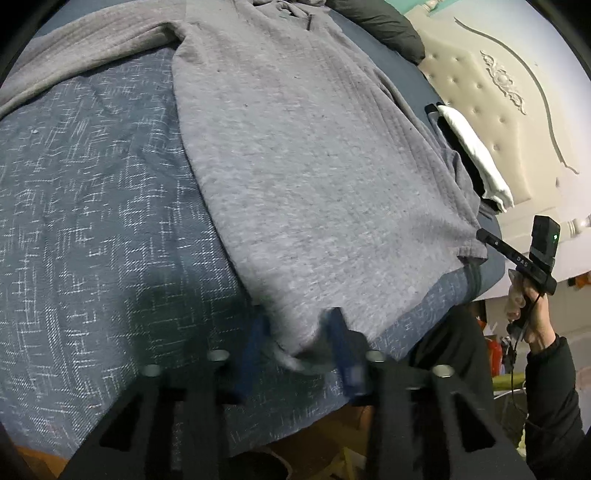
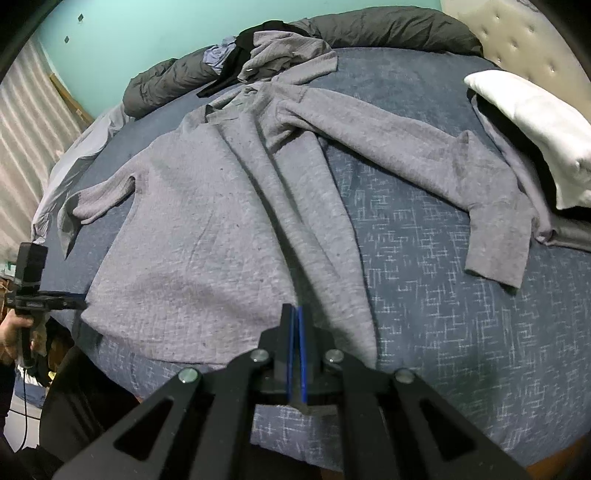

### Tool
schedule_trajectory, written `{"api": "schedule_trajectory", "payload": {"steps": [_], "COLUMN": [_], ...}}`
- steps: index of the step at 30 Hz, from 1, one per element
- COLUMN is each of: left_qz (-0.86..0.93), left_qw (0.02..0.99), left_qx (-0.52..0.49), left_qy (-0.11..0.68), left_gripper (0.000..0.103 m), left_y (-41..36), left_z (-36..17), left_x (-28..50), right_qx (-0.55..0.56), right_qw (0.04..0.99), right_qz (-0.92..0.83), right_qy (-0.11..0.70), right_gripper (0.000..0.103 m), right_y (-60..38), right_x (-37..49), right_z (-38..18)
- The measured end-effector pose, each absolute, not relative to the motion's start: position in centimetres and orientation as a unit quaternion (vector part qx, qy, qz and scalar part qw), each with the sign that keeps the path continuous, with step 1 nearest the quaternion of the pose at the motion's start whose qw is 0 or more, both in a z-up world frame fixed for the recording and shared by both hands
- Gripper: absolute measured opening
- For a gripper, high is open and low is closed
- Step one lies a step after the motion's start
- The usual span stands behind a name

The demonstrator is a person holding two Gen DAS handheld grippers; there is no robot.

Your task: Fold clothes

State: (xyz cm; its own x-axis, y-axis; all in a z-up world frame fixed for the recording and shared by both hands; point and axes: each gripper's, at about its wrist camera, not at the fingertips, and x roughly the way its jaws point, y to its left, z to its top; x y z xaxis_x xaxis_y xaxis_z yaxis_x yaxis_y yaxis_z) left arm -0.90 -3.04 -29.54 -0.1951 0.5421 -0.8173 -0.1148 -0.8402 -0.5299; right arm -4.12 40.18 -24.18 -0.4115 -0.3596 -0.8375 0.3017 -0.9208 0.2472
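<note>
A: Where do we stand with the left gripper (image 1: 301, 343)?

B: We see it angled steeply down at the near hem of the grey sweater (image 1: 295, 166). Its blue fingers (image 1: 341, 343) sit on either side of the hem corner, and the picture is blurred there, so we cannot tell whether the pads press the cloth or only straddle it.

A: And the right gripper (image 2: 296, 354)?

B: Its blue pads are clenched flat together, with nothing that we can make out between them. It also tilts downward, over the lower part of the sweater near the hem. From the left wrist view we see that gripper held up at the sweater's other bottom corner by a hand (image 1: 528, 314) in a dark sleeve.

A: Where does the sweater lie?

B: Spread on the blue patterned bedcover (image 2: 461, 295), body flat with a long crease down the middle, one sleeve (image 2: 443, 166) stretched toward the white folded cloth (image 2: 532, 122), the other sleeve reaching the opposite side.

A: What room do we have?

B: The hem lies close to the near edge of the bed. Bare cover lies open beside the body under the stretched sleeve. A dark duvet (image 2: 369, 29) and a heap of clothes (image 2: 273, 51) line the far edge, and the tufted headboard (image 1: 498, 122) closes one side.
</note>
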Motion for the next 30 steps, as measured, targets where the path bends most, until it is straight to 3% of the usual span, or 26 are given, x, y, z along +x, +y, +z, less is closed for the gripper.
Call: {"api": "schedule_trajectory", "payload": {"steps": [6,13,14,19,23,25,27,30], "left_qz": [0.765,0.793,0.796,0.796,0.784,0.784,0.787,0.792], "left_qw": [0.228,0.231,0.228,0.188,0.183,0.18,0.194,0.214], "left_qx": [-0.571,-0.526,-0.523,-0.539,-0.554,-0.556,-0.551,-0.546], "left_qy": [-0.191,-0.202,-0.202,-0.203,-0.212,-0.211,-0.199,-0.17], "left_gripper": [0.006,0.005,0.0,0.0,0.0,0.009,0.033,0.058], "left_y": [-4.2,-8.4,-9.2,-12.3,-12.2,-11.7,-10.5,-8.9], "left_z": [-27.4,-22.2,-21.7,-23.1,-25.4,-26.1,-26.1,-26.0], "left_x": [-0.6,0.1,0.1,0.3,0.9,1.1,1.2,1.4], "right_qx": [0.498,0.485,0.486,0.523,0.525,0.515,0.513,0.523], "right_qw": [0.213,0.254,0.261,0.283,0.245,0.227,0.202,0.155], "right_qz": [-0.84,-0.836,-0.834,-0.804,-0.815,-0.825,-0.833,-0.836], "right_qy": [-0.028,-0.032,-0.03,0.002,-0.019,-0.047,-0.056,-0.066], "right_gripper": [0.002,0.002,0.002,0.006,0.021,0.032,0.045,0.045], "right_y": [39.4,37.9,37.5,35.4,37.0,38.7,40.3,42.6], "right_x": [-3.5,-2.7,-2.6,-2.4,-3.0,-3.4,-3.8,-4.5], "right_z": [-23.0,-20.4,-20.2,-21.8,-22.9,-22.9,-23.0,-24.0]}}
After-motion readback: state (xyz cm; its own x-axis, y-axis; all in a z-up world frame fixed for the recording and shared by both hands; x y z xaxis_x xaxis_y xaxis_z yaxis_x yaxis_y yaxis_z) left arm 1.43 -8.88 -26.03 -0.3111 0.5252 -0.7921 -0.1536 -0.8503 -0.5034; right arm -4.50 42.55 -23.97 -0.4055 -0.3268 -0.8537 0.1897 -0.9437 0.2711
